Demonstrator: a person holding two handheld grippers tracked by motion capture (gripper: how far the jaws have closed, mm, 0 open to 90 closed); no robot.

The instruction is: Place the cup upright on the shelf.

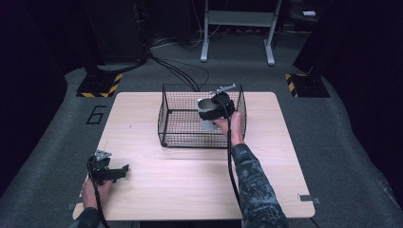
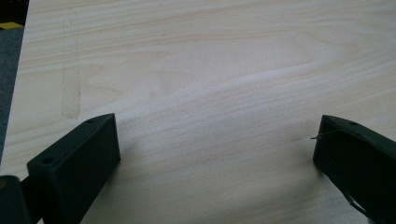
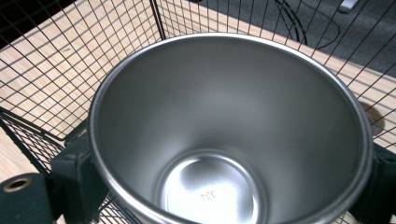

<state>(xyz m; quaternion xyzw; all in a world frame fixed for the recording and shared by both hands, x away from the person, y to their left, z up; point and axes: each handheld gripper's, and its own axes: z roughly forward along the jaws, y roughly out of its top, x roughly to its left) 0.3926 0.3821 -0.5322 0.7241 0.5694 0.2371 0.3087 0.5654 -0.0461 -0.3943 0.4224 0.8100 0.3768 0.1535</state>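
A steel cup [image 1: 206,114] hangs inside the black wire basket [image 1: 180,97] on the table's far middle. My right gripper [image 1: 215,110] is shut on the cup from its right side. In the right gripper view the cup [image 3: 224,135] is upright and empty, its rim squeezed between the two black jaws, with basket mesh [image 3: 56,65] behind it. My left gripper [image 1: 119,172] rests near the table's front left corner, held by a hand. Its jaws stand wide apart in the left gripper view, with bare wood [image 2: 210,93] between them.
The light wooden table [image 1: 190,180] is bare in front of the basket. Cables [image 1: 178,71] run across the grey floor behind it. A metal stand [image 1: 237,28] is at the back, and hazard-striped bases [image 1: 100,85] flank the table's far corners.
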